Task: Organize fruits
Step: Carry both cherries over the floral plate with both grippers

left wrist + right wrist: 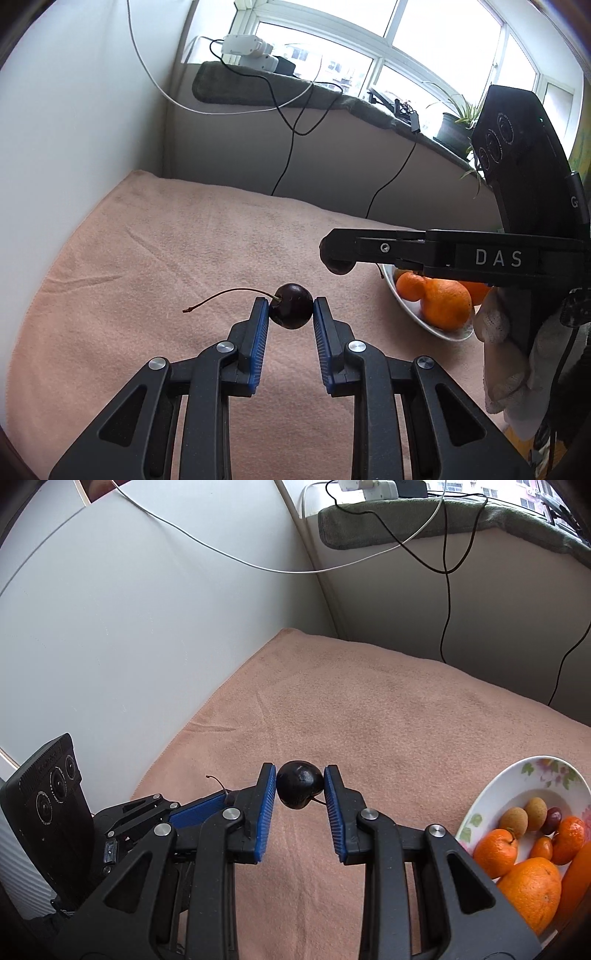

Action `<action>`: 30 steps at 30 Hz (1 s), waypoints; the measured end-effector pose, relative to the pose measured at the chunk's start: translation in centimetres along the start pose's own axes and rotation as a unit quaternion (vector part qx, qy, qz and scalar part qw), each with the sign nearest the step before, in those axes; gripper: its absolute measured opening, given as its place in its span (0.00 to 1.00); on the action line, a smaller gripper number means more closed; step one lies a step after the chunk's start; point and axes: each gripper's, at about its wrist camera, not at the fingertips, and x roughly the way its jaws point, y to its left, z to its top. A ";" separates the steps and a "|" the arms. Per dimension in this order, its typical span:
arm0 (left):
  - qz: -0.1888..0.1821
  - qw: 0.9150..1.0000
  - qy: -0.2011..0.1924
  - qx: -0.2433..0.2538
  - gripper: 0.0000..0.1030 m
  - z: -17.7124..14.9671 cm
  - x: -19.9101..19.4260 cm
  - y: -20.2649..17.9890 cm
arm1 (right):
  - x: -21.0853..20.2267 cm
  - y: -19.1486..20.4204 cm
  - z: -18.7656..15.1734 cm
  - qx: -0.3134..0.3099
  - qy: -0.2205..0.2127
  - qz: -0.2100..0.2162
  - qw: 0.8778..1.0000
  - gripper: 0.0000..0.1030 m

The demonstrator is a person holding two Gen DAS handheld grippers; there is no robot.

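Over the pink blanket [147, 258], my left gripper [290, 304] has its fingers [258, 325] clamped on a dark cherry [291, 306], its stem trailing left. Further right, my right gripper [300, 784] pinches a second dark cherry [299, 784] between its fingers [267, 805]. At far right sits the floral bowl [491, 794], holding oranges [532, 890], tangerines, longans.

bowl [491, 794] right on towel [369, 709] | oranges [532, 890] in bowl
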 end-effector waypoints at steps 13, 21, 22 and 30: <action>-0.042 0.999 -0.005 0.023 0.22 1.6 1.2 -4.2 | -6.2 -3.9 -0.9 0.018 -0.047 -0.036 0.998 0.27; -0.068 0.997 0.006 0.037 0.22 2.5 3.1 -6.7 | -9.4 -7.5 -1.9 0.035 -0.063 -0.069 0.995 0.27; -0.071 0.997 0.006 0.039 0.22 2.6 3.3 -7.0 | -9.7 -8.0 -1.9 0.040 -0.065 -0.072 0.994 0.27; -0.087 0.994 0.018 0.058 0.22 3.3 5.2 -9.6 | -10.6 -11.3 -2.6 0.065 -0.070 -0.082 0.992 0.27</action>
